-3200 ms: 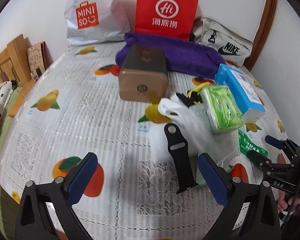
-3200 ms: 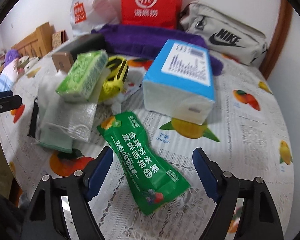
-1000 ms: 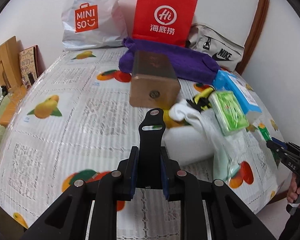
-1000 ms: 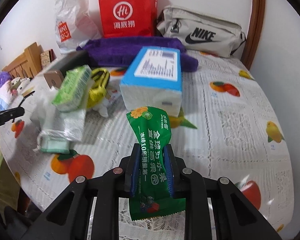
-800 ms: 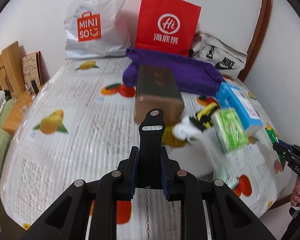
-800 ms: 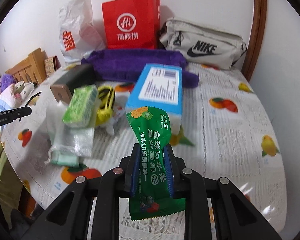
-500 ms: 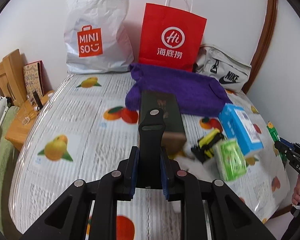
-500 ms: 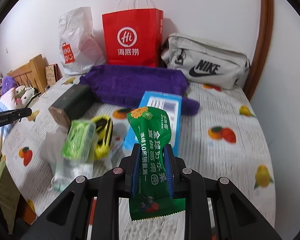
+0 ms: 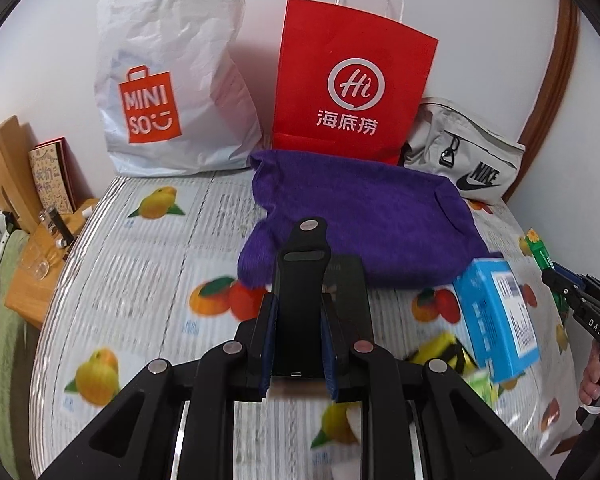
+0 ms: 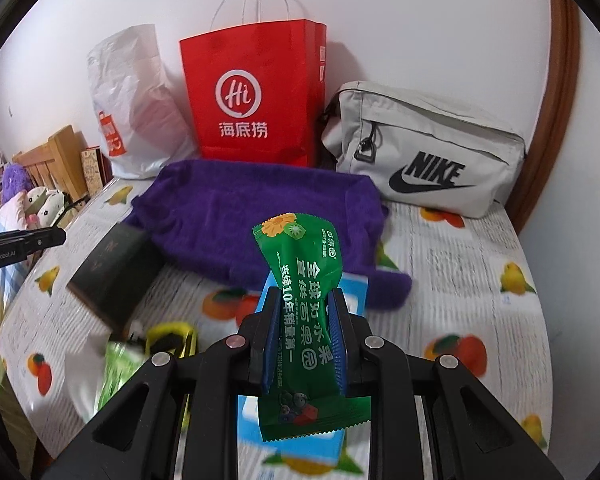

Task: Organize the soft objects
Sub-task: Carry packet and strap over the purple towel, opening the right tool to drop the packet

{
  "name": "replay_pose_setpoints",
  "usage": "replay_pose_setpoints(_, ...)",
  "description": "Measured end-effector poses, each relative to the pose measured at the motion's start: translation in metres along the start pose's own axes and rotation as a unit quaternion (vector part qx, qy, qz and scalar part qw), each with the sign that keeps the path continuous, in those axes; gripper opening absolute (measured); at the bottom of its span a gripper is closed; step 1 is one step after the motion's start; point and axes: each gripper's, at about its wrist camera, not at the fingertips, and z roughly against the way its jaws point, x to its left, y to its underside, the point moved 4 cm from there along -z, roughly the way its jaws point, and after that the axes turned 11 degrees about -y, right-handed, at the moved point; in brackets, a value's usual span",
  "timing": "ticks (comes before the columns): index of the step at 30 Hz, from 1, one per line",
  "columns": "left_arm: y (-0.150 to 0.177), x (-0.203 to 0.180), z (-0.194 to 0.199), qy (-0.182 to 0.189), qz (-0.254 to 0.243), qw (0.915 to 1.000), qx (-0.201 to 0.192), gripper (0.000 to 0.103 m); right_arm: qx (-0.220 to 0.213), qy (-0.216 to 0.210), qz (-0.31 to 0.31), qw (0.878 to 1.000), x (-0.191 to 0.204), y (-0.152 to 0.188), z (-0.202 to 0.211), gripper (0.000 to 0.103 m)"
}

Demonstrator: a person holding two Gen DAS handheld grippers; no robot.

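Between the left gripper's (image 9: 296,340) closed pads stands a black strap (image 9: 302,280), light, rubbery, held near its base. Right gripper (image 10: 304,336) clamps a green packet (image 10: 306,320) mid-length: light, crinkly, likely slippery. Bags (image 10: 256,92) wait at 12 o'clock.

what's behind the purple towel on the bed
Behind the purple towel, against the wall, stand a white Miniso bag, a red paper bag and a grey Nike pouch. The towel's back edge covers the red bag's foot.
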Motion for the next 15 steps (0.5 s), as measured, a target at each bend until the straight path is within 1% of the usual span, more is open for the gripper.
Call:
replay_pose_setpoints(7, -0.03, -0.013, -0.035, 0.001, -0.005, 0.9999, 0.014, 0.019, 0.009, -0.01, -0.007, 1.0, -0.019, -0.031, -0.042, 0.023)
replay_pose_setpoints(12, -0.05, -0.022, -0.065, 0.007, -0.003, 0.9994, 0.033, 0.019, 0.026, -0.01, -0.01, 1.0, -0.034, -0.041, -0.072, 0.023)
replay_pose_setpoints(15, -0.061, -0.027, -0.08, 0.009, 0.003, 0.9992, 0.038, 0.02, 0.033, -0.018, -0.013, 0.999, -0.044, -0.048, -0.087, 0.023)
